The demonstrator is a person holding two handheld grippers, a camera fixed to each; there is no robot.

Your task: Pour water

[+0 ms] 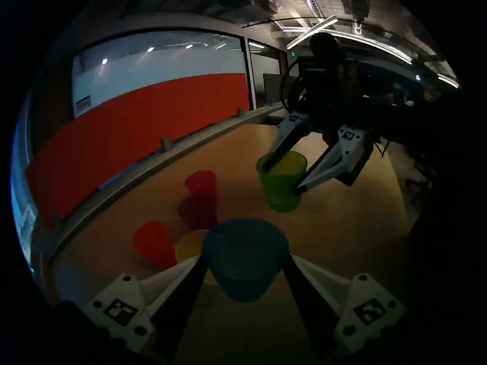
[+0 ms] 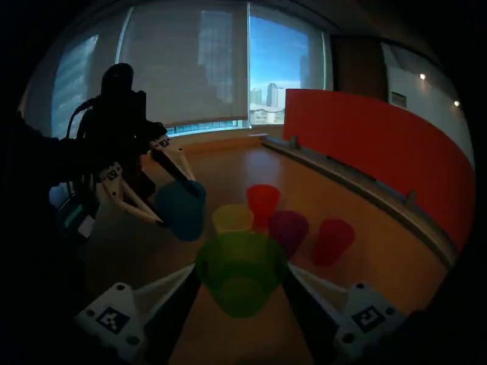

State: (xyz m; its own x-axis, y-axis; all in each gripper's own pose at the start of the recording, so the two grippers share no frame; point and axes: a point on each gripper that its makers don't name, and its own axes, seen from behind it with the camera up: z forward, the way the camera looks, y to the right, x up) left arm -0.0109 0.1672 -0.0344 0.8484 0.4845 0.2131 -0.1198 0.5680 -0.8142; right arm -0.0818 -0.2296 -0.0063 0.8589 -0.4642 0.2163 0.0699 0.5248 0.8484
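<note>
Over wooden table [image 1: 356, 228], clamping blue plastic cup [image 1: 245, 255] in left gripper [image 1: 245, 263], green plastic cup [image 2: 240, 277] in right gripper [image 2: 240, 267]; city window [image 2: 277, 67] in right gripper view.

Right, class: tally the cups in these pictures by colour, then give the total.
Blue cup: 1
Green cup: 1
Yellow cup: 1
Purple cup: 1
Red cups: 2
Total: 6

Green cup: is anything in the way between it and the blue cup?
Nothing visible. The green cup and blue cup are held up with open air between them; the other cups stand on the table, off to the side.
</note>
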